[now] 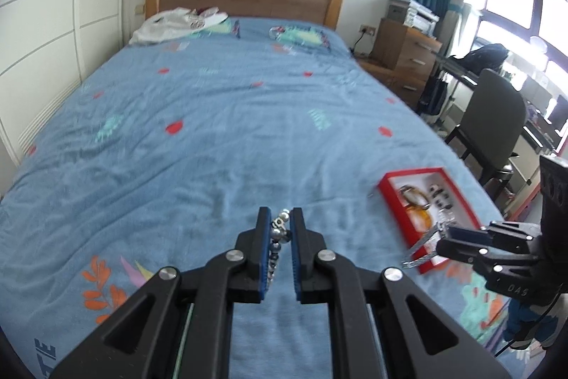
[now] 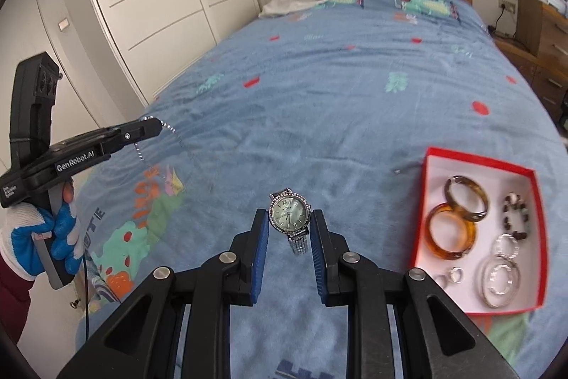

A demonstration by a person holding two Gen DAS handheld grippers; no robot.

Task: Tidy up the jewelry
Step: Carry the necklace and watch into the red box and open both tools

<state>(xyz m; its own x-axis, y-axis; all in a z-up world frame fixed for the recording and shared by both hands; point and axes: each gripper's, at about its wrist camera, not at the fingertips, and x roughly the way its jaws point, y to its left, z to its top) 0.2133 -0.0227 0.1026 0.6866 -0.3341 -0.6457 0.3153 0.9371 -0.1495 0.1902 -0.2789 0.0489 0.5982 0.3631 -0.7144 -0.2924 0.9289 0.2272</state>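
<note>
Rumpled blue bedspread (image 2: 319,95) beneath left tool (image 1: 280,229) clamping beaded chain (image 1: 278,233), right tool (image 2: 289,219) clasping round metal-banded watch (image 2: 289,214)

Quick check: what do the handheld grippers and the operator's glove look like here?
Both grippers, left gripper and right gripper, are black plastic linkages with silver pivot bolts and blue ribbed pads. The left one bears white GenRobot.AI lettering. A black cable hangs below it. The hand wears a white-and-blue glove over a maroon sleeve.
</note>
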